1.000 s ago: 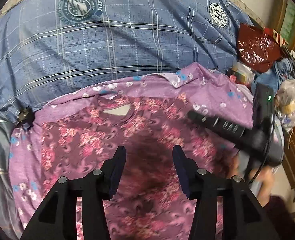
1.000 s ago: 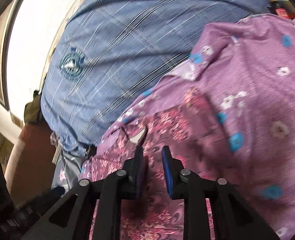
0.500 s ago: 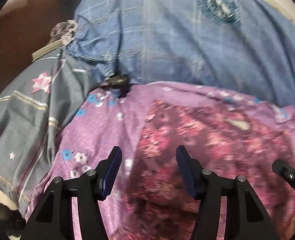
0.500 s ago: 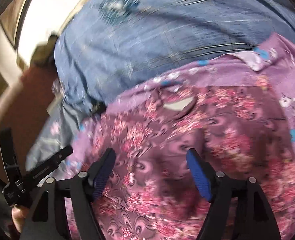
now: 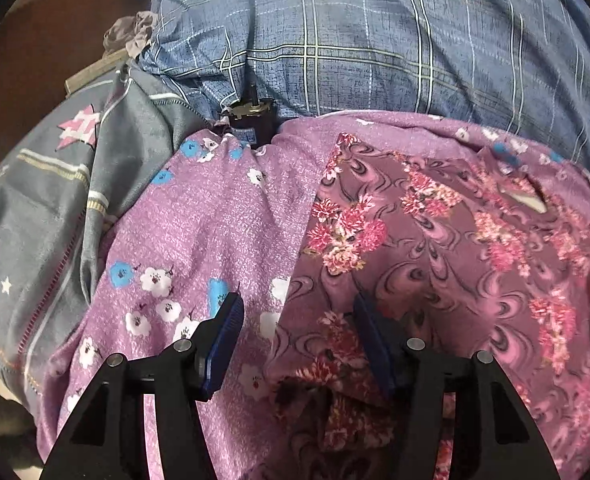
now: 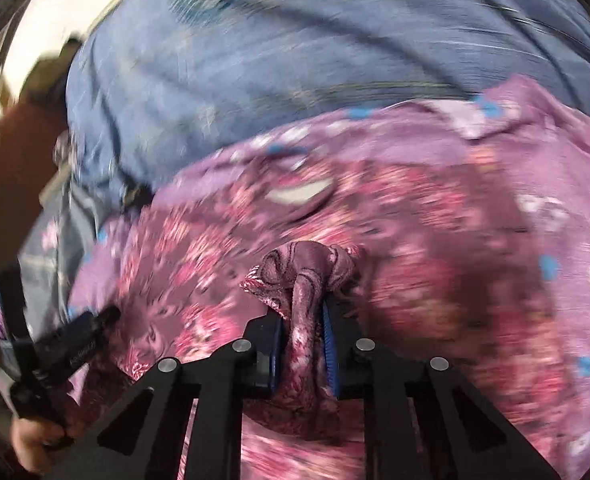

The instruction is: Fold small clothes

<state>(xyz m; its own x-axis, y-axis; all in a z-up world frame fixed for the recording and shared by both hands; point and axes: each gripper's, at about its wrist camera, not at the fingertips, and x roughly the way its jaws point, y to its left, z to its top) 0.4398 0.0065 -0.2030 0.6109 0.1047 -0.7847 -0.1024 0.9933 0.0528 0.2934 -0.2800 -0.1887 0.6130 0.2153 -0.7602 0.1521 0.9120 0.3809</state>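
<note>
Right gripper (image 6: 303, 344) newly pinching floral garment (image 5: 435, 240)

Background: blue plaid quilt with round emblem (image 5: 375, 40) at back, grey star-print striped blanket (image 5: 47, 208) on the left, lilac sheet with blue and white flowers (image 5: 199, 232) spread in front, small black gadget with gold top (image 5: 251, 118) wedged where all three meet.

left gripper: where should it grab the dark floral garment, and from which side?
Take the dark floral garment at its near left edge, the free border lying on the lilac flowered cloth. The left gripper already straddles it, fingers open. Come from above and slightly from the left, so that one finger slips under the hem. The right gripper pinches a bunched fold, its fingers closing.
</note>
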